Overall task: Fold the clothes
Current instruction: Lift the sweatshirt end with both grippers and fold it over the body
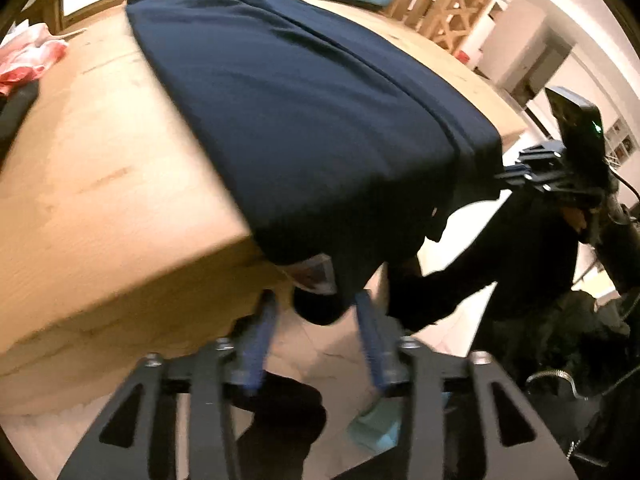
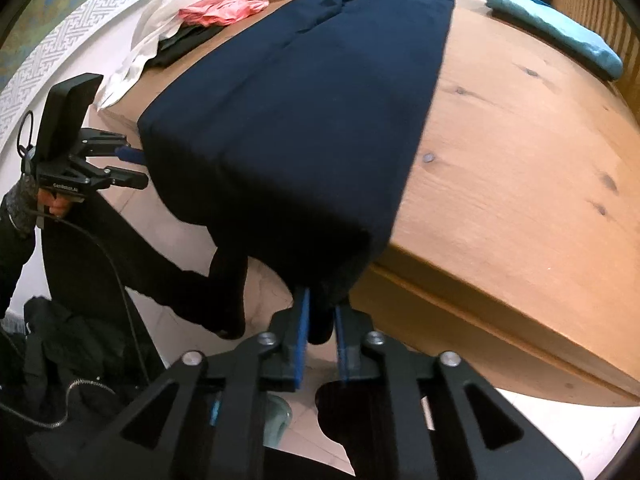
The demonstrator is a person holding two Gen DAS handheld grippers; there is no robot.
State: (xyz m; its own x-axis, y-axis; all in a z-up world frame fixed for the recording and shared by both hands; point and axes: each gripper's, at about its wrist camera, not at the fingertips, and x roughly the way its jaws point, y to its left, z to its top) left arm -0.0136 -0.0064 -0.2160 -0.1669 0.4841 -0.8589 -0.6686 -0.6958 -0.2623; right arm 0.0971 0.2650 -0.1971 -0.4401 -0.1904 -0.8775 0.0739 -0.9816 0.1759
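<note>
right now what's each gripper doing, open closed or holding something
left gripper: open, jaws apart around the hanging edge of the navy garment, not pressing it.
right gripper: shut on the navy garment's hanging edge.

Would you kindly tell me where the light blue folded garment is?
The light blue folded garment lies at the wooden table's far edge, upper right in the right wrist view, beyond the navy garment.
</note>
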